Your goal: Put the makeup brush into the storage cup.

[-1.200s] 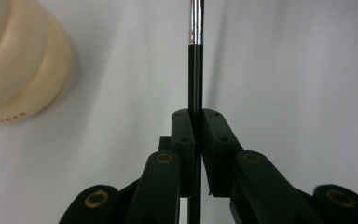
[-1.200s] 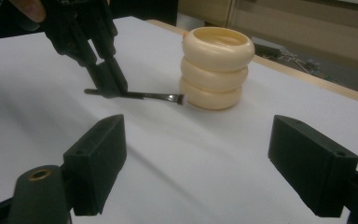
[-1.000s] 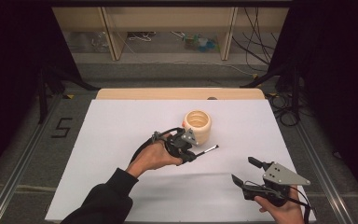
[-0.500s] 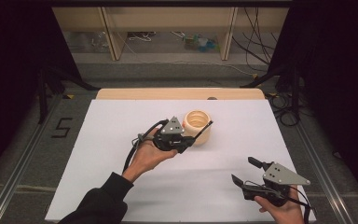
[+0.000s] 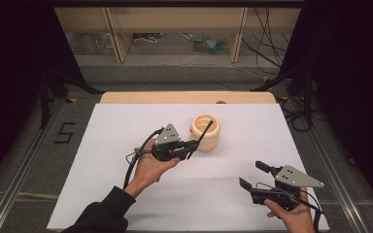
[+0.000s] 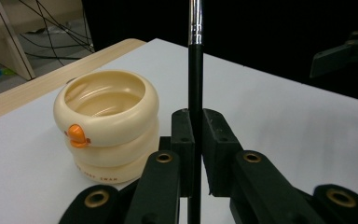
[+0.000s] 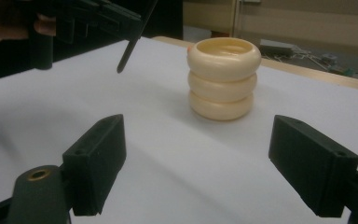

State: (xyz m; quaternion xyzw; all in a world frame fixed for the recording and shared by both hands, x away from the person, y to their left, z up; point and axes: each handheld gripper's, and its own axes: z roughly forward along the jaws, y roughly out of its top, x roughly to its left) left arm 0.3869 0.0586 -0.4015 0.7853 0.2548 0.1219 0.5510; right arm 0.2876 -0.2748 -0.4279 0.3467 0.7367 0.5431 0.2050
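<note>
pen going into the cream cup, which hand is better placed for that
Left. The left gripper already grips the pen and sits beside the cream cup, pen tip over the rim. The right gripper is open, holds nothing and sits farther away.

Glossy cream plastic pot [image 6: 106, 126]; matt black pen [image 6: 195, 93], shiny metal band.

A white-covered table [image 5: 126, 194] is carrying a single cream ribbed cup [image 5: 207, 132], which is standing upright toward the far middle of the sheet, just beyond the raised left gripper [image 5: 190, 148] and well ahead of the right gripper [image 5: 255, 175] near the table's close corner. A small orange knob is showing on the cup's side. A strip of bare wood [image 5: 150, 97] is running along the table's far edge.
</note>
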